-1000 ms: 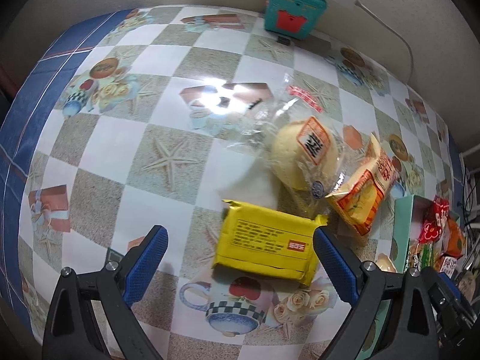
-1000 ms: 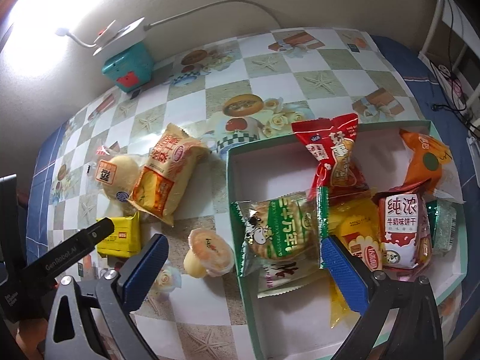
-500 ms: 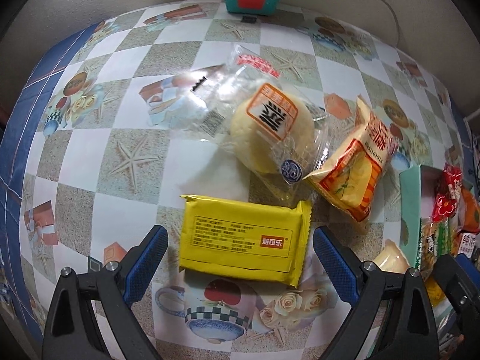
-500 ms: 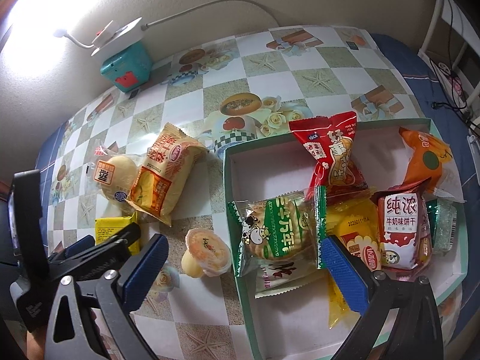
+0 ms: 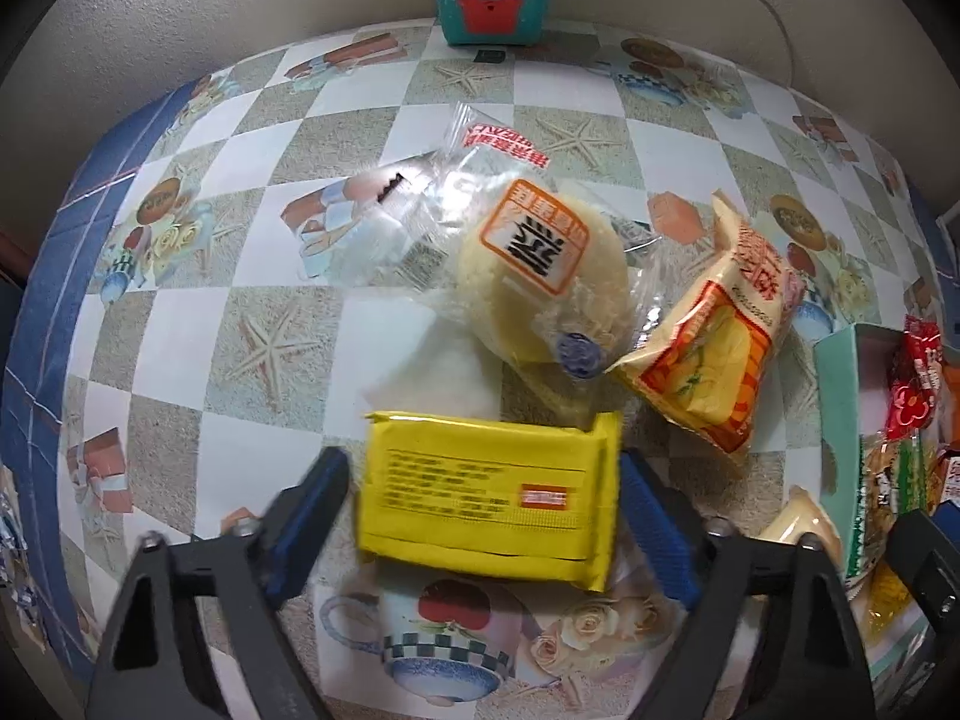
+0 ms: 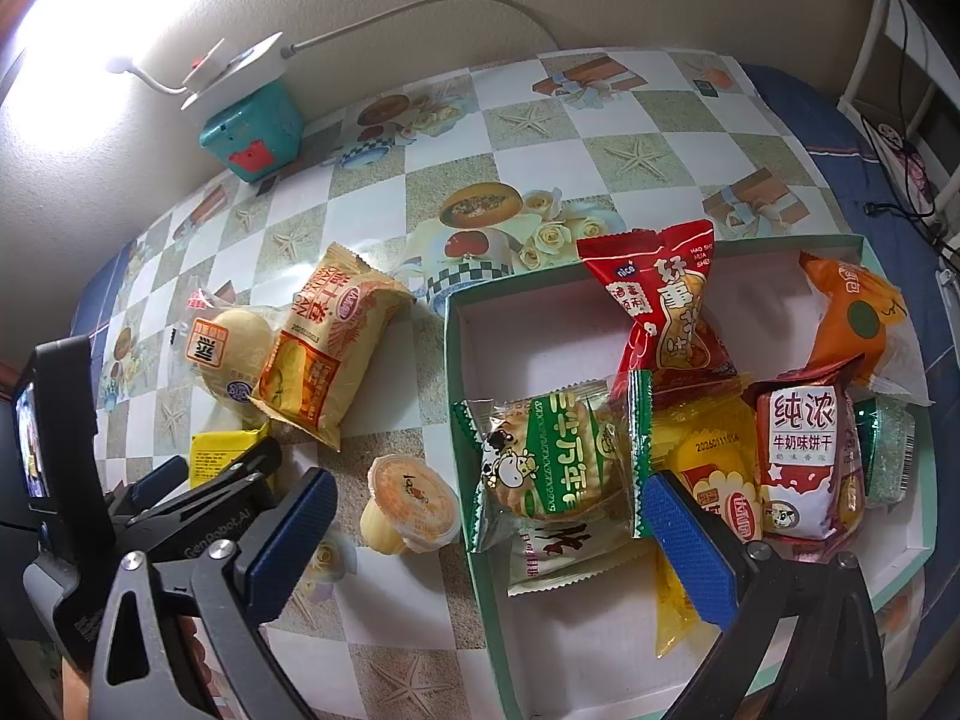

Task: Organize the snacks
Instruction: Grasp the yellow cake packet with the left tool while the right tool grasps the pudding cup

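the left gripper (image 5: 483, 516) is reaching low over the table, its two blue fingers (image 5: 306, 525) spread wide and straddling a yellow packet (image 5: 489, 507) that is lying flat on the checked tablecloth (image 5: 270, 348). the right-hand pad is sitting right at the packet's short edge, while the left-hand pad is standing just clear of the other edge, so nothing is being squeezed yet. the packet is looking flat, light and fairly stiff, like a wrapped biscuit bar, with a smooth foil skin that is probably slippery; pinching it across its two short ends, where the fingers are already lined up, seems the safest hold.

just beyond it a round bun in a clear wrapper (image 5: 540, 282) is resting against an orange and cream bag (image 5: 720, 342), both soft and easily crushed. a small jelly cup (image 6: 411, 501) is sitting between these and the box.

the right gripper (image 6: 489, 531) is hovering with its fingers parted and nothing between them, above the near edge of a green-rimmed box (image 6: 456, 336). inside the box a green biscuit pack (image 6: 552, 456), a red packet (image 6: 666, 306), an orange wrapper (image 6: 852, 312), a milk biscuit pack (image 6: 804, 456) and a yellow pouch (image 6: 702, 480) are piling toward the right side, leaving the back left corner bare.
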Action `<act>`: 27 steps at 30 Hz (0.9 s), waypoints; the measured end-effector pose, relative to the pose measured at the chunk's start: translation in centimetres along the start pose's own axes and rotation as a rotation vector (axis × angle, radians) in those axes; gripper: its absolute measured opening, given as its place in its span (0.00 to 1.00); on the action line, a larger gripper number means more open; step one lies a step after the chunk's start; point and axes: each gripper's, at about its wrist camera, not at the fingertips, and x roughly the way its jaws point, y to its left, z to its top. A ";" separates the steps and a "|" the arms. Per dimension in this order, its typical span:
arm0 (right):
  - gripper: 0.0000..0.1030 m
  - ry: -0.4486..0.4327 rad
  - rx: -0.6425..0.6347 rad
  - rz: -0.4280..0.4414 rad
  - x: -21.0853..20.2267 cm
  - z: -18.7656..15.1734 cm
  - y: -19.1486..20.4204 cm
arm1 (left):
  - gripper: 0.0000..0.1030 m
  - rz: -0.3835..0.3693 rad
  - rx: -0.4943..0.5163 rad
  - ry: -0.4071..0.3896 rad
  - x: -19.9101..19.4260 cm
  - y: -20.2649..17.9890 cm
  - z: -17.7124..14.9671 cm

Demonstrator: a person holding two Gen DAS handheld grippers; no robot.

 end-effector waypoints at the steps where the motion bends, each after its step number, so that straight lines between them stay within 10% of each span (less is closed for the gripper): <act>1: 1.00 0.000 -0.001 0.000 0.0 0.0 0.0 | 0.81 0.003 -0.001 -0.002 0.0 -0.2 0.0; 27: 0.99 -0.018 -0.053 0.044 0.0 -0.2 1.0 | 0.71 -0.019 -0.101 0.009 -1.2 5.1 -1.4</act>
